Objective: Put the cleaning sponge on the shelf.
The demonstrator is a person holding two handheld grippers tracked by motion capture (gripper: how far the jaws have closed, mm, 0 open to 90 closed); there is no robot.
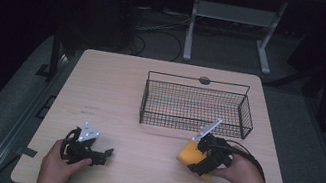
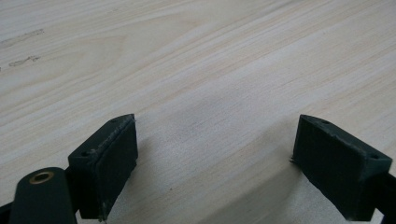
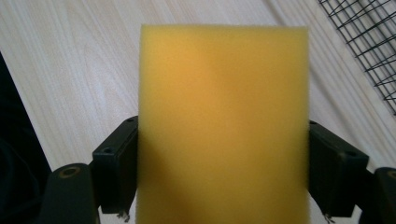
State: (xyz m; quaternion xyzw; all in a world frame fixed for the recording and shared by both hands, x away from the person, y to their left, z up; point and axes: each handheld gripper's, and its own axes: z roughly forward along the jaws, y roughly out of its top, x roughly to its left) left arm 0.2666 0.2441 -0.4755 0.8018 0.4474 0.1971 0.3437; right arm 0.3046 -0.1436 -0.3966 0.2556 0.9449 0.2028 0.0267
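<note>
A yellow sponge [image 3: 224, 126] sits between the two black jaws of my right gripper [image 3: 223, 172], which is shut on it. In the high view the same sponge [image 1: 187, 153] shows as a yellow-orange block held by the right gripper [image 1: 194, 159] just above the table, in front of the wire basket [image 1: 246, 97]. My left gripper [image 1: 106, 154] rests low at the table's front left, jaws wide apart. In its own view the left gripper [image 2: 215, 158] stands open over bare wood with nothing between its pads [image 2: 114, 158].
The black wire basket [image 3: 369, 42] stands at the table's far right half. The light wooden table [image 1: 110, 92] has small dark marks near its left middle. Dark floor, cables and a white stand's legs [image 1: 191, 30] lie beyond the far edge.
</note>
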